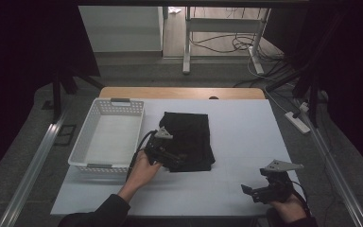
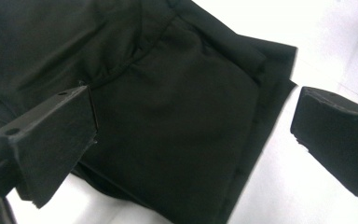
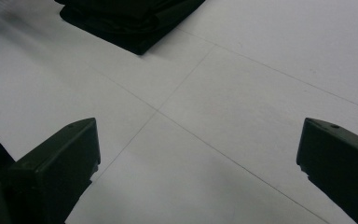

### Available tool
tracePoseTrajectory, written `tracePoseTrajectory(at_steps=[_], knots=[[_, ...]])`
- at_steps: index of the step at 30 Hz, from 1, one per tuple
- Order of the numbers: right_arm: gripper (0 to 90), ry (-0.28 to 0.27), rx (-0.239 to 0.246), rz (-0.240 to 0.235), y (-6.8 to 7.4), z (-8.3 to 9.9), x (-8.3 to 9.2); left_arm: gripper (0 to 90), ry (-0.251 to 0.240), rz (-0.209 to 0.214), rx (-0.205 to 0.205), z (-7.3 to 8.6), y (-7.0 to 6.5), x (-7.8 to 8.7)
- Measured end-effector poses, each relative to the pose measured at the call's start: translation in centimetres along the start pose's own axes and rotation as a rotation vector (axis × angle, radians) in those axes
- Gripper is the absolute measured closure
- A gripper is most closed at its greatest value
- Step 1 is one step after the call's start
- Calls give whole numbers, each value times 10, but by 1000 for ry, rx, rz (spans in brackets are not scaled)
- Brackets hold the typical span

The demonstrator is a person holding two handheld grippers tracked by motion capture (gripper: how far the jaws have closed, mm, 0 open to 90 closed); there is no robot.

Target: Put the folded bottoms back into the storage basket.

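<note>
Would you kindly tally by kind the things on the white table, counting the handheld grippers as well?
Folded black cloth garment: 1
White perforated plastic basket: 1
Black two-jaw grippers, left gripper at the garment's near edge and right gripper over bare table, both with jaws apart: 2
Total: 4

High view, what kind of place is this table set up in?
Probably a lab or workshop recording station, not a home: a white-covered table with a folded black garment and a white basket, dark curtains at the sides, and loose cables with a power strip on the floor.
</note>
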State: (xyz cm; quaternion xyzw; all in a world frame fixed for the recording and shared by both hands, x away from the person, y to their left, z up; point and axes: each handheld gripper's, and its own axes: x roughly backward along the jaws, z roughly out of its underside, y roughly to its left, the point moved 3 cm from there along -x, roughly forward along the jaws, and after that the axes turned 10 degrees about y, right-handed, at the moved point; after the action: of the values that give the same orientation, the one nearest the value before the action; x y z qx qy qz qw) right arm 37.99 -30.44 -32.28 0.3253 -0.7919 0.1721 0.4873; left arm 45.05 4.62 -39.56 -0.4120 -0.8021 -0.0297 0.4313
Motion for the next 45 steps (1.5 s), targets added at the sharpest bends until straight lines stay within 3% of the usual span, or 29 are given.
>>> tracePoseTrajectory(at_steps=[7, 29, 45], knots=[[0, -2, 0, -5, 0, 0, 0, 2, -22, 24, 41, -7, 13, -7], [2, -2, 0, -12, -1, 0, 0, 0, -31, -85, 120, -36, 47, -25], [2, -2, -2, -13, -1, 0, 0, 0, -5, -168, 210, -48, 76, -39]])
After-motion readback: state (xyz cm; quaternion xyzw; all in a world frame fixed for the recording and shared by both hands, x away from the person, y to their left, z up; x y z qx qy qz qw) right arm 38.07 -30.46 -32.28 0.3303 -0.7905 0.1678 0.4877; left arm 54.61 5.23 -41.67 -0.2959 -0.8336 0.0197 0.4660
